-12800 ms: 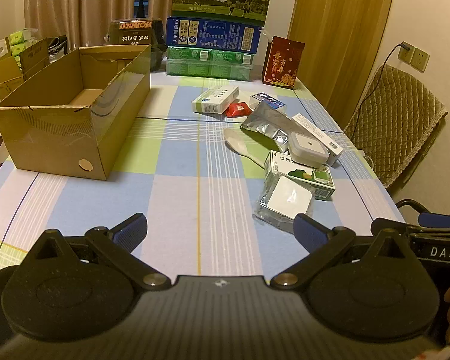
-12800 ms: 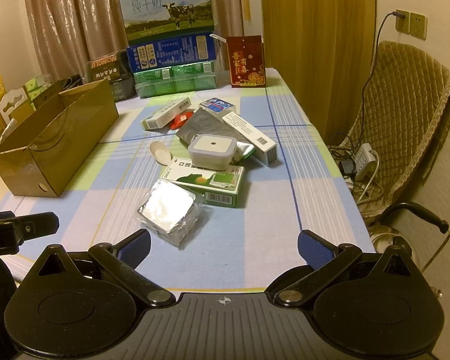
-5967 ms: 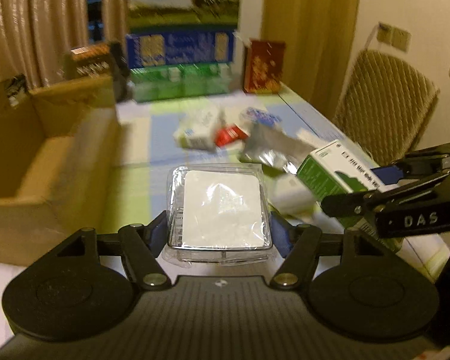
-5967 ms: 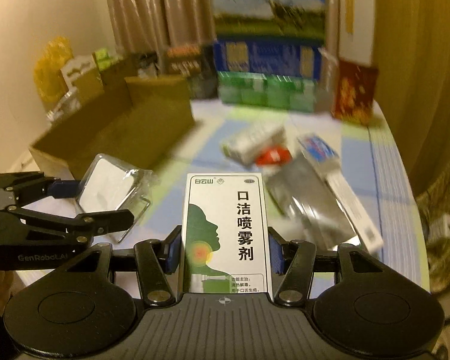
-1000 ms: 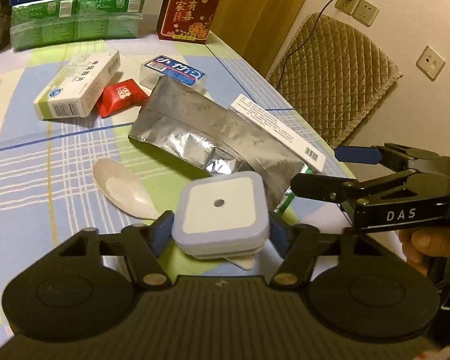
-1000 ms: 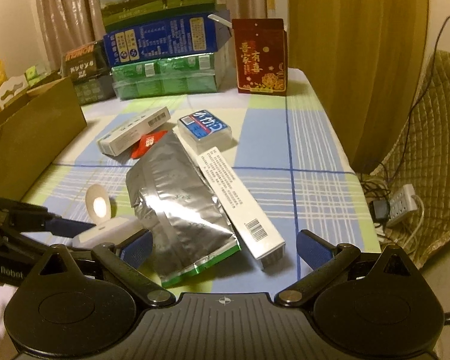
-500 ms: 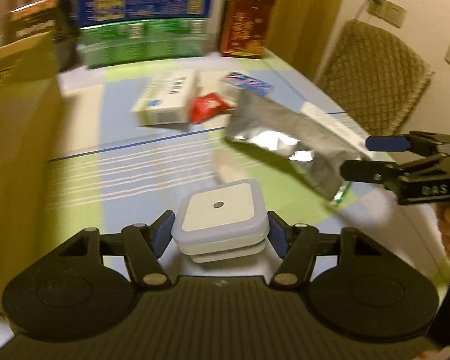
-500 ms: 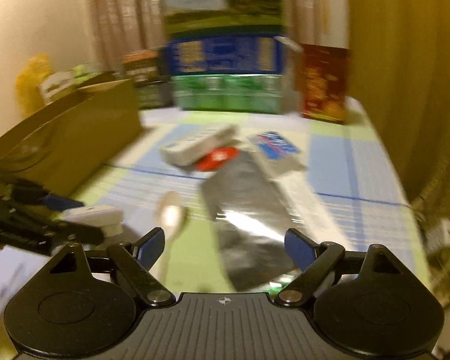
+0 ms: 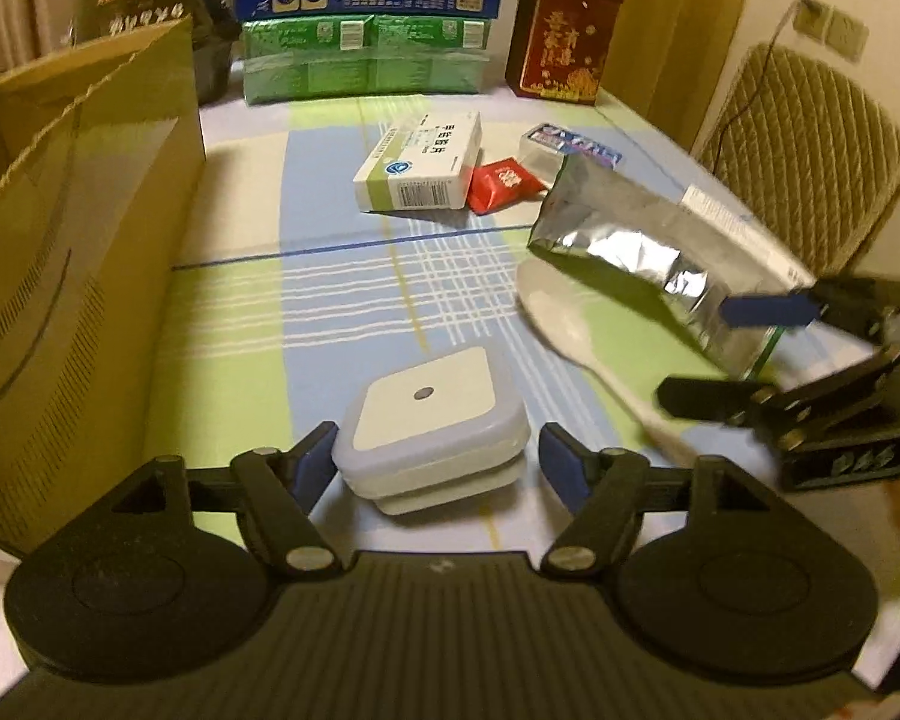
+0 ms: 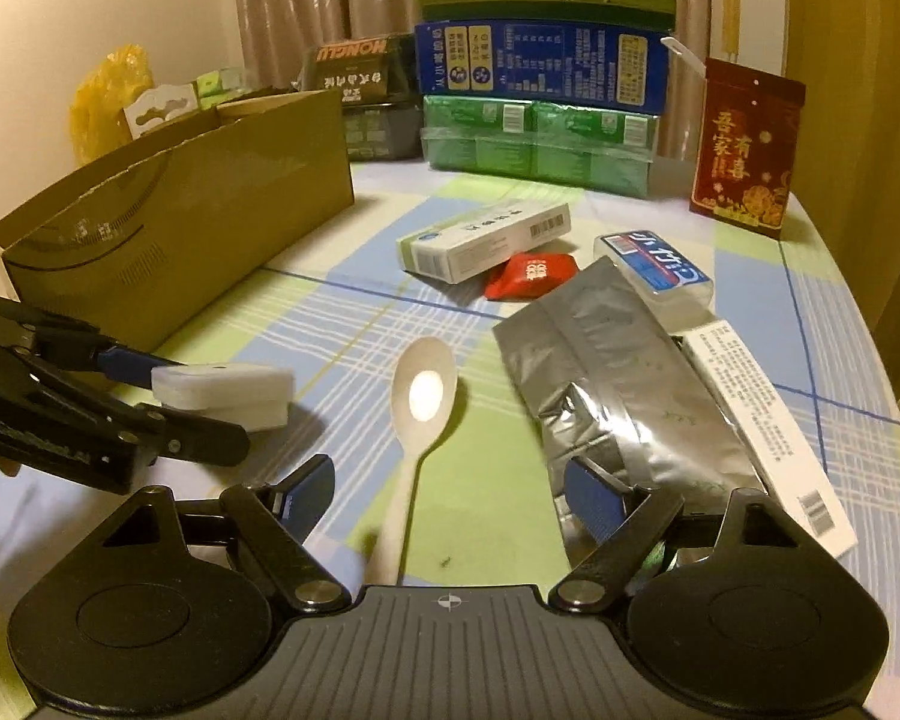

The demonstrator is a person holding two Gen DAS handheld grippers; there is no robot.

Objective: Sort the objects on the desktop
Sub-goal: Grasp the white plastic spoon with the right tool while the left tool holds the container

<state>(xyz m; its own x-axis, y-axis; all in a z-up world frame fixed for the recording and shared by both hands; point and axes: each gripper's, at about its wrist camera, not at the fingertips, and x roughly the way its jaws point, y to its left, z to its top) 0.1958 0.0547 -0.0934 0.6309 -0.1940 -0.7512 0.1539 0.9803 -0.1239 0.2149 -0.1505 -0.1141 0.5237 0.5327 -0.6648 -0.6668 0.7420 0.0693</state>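
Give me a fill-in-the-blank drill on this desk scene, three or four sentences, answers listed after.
1. The left tongs hold a square white ____.
2. The white spoon lies with its handle between the open right tongs, its bowl facing ____.
3. The silver foil pouch partly covers a long white ____.
4. The red packet lies beside the medicine box, on the ____ tablecloth.

Missing words: container; up; box; checked

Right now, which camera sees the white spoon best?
The right wrist view: the whole white spoon lies in the open between its fingers. The left wrist view shows it off to the side, bowl partly under the silver pouch.
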